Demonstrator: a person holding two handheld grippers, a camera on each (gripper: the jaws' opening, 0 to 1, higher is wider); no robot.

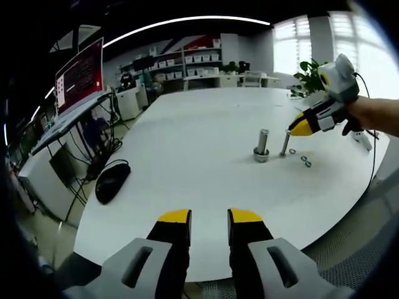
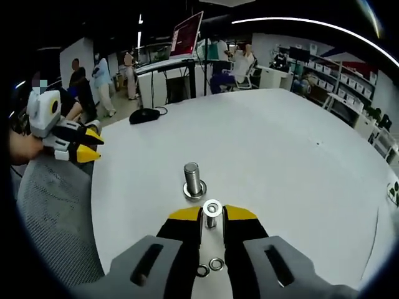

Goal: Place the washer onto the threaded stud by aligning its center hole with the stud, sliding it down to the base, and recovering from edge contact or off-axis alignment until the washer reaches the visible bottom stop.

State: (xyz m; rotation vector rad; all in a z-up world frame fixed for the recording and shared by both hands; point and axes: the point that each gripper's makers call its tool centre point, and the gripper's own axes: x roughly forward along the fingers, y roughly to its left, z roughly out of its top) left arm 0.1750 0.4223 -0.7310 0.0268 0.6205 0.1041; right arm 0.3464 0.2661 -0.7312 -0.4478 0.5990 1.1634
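This is looking like a big office or lab room. A wide white table (image 1: 206, 143) is filling the middle. Shelves (image 1: 193, 62) with white boxes are lining the far wall. A screen (image 1: 80, 76) is glowing red on a desk. People (image 2: 100, 71) are standing around, and long lights (image 1: 187, 23) are shining overhead.

Hidden and unclear parts

In the right gripper view the bolt (image 2: 212, 213) shaft is hidden between the right gripper (image 2: 212, 218) tips; the grip itself cannot be judged. Two washers (image 2: 211, 266) at bottom centre are partly covered. In the left gripper view, washers at right are too small to count.
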